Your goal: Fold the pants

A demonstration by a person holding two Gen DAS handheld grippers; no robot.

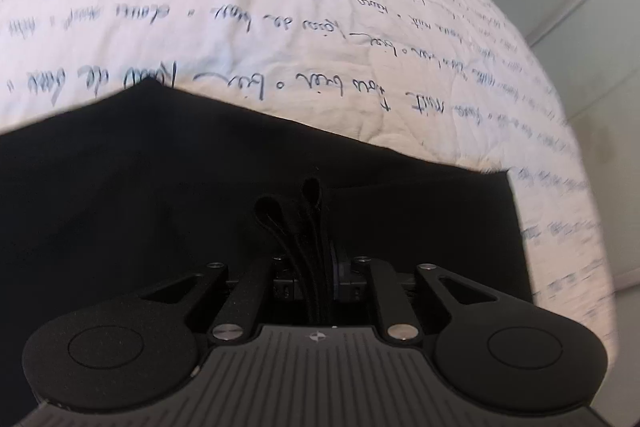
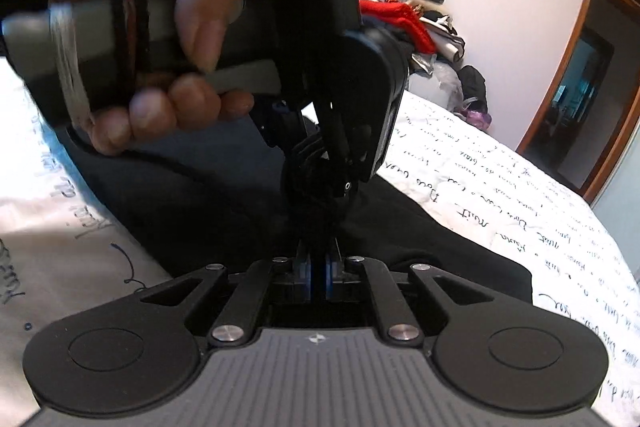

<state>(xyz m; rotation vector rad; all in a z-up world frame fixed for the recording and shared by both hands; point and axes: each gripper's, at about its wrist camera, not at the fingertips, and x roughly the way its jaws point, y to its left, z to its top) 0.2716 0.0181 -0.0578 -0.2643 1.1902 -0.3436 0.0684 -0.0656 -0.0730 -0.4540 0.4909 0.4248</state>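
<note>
- black fabric pants (image 1: 168,187) lie on the white quilted bedspread with handwritten script (image 1: 280,7), bunched folds clenched in the left gripper (image 1: 316,267); right gripper (image 2: 318,267) clamped on the same cloth
- pants matte, layered, edges stacked
- right view alone shows the person's left hand (image 2: 152,27) and a heap of mixed clothes (image 2: 420,23)

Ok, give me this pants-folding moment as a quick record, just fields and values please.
surface: white bedspread with handwriting print
garment: black pants lying on the bedspread
left gripper: shut on bunched layers of the pants
right gripper: shut on the pants
hand: holds the left gripper's handle, seen in the right wrist view
gripper spacing: close together, pinching the same bunch
background: pile of clothes, wooden door frame
</note>
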